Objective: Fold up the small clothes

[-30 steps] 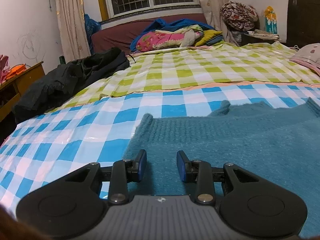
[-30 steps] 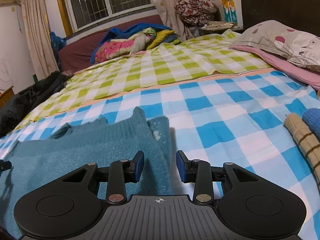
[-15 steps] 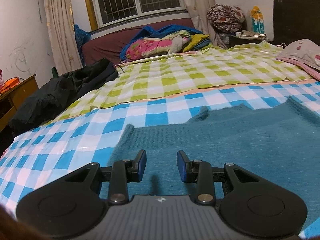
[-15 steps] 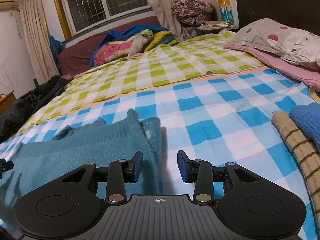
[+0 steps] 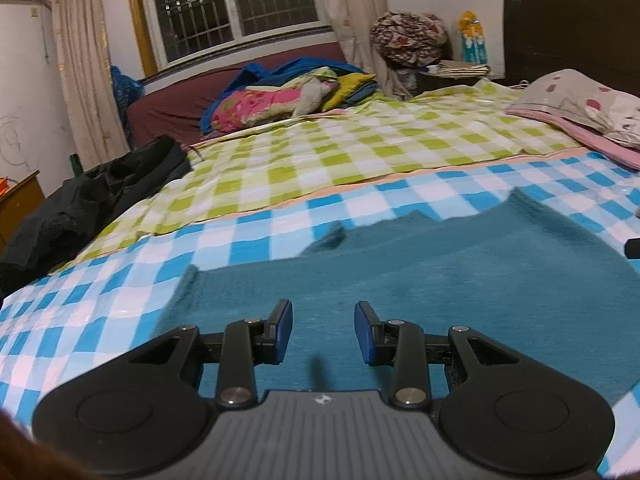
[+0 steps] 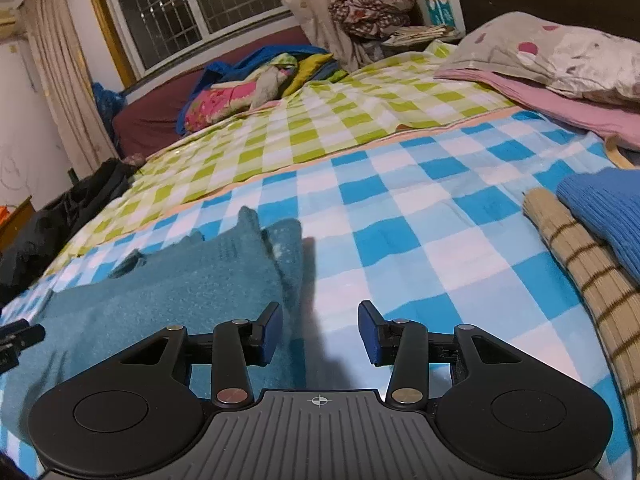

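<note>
Plainly both claws are empty over the teal sweater (image 5: pixel 420 272) lying flat on the bed (image 6: pixel 420 216), left claw (image 5: pixel 323 330) part-open, right claw (image 6: pixel 320 330) opening astride its edge, so a shallow bite could slip and skew the fold.

A bed (image 6: pixel 400 208) is covered by blue-checked and green-checked sheets. A teal sweater (image 6: pixel 168 292) is spread at lower left; folded striped and blue knits (image 6: pixel 592 240) are stacked at right, pillows at upper right.
</note>
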